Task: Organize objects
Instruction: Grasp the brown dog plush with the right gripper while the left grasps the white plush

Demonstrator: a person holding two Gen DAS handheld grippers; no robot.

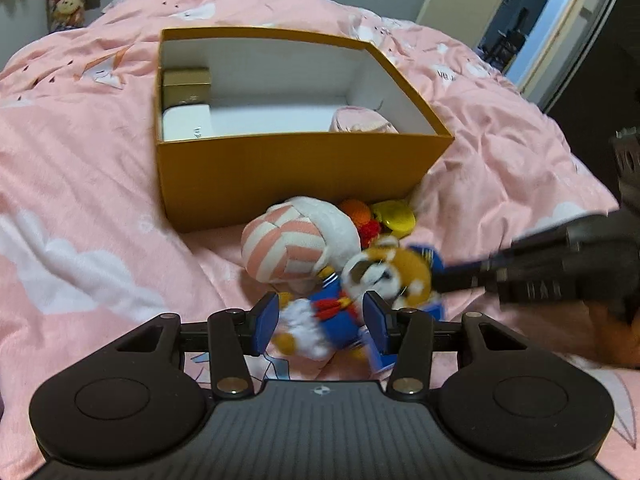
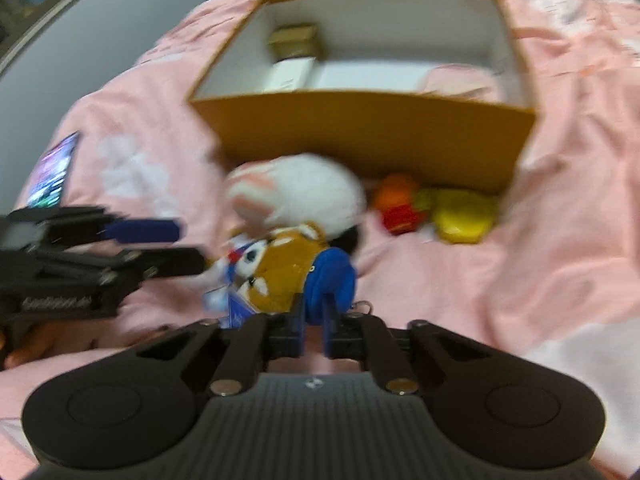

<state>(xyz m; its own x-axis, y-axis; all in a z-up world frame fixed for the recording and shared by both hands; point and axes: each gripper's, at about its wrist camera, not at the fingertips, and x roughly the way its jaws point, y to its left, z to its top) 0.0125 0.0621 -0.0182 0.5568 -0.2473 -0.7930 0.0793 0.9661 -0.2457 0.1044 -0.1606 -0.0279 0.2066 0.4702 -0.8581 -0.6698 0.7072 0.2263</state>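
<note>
An open orange box (image 1: pixel 288 176) (image 2: pixel 372 136) stands on the pink bed. In front of it lies a pile of plush toys: a pink-striped white plush (image 1: pixel 296 240) (image 2: pixel 296 196), a brown-and-white fox plush (image 1: pixel 392 272) (image 2: pixel 280 268) with a blue part (image 2: pixel 330 280), a blue-and-white duck plush (image 1: pixel 320 324), an orange toy (image 1: pixel 356 210) (image 2: pixel 394 196) and a yellow toy (image 1: pixel 394 216) (image 2: pixel 460 216). My left gripper (image 1: pixel 322 322) is open around the duck plush. My right gripper (image 2: pixel 314 322) is shut on the fox plush's blue part; it reaches in from the right in the left wrist view (image 1: pixel 500 272).
The box holds a gold case (image 1: pixel 186 84), a white box (image 1: pixel 186 122) and a pink item (image 1: pixel 362 120). A lit phone (image 2: pixel 52 172) lies on the bed at left. The pink duvet (image 1: pixel 80 200) surrounds everything. A doorway (image 1: pixel 520 20) is at far right.
</note>
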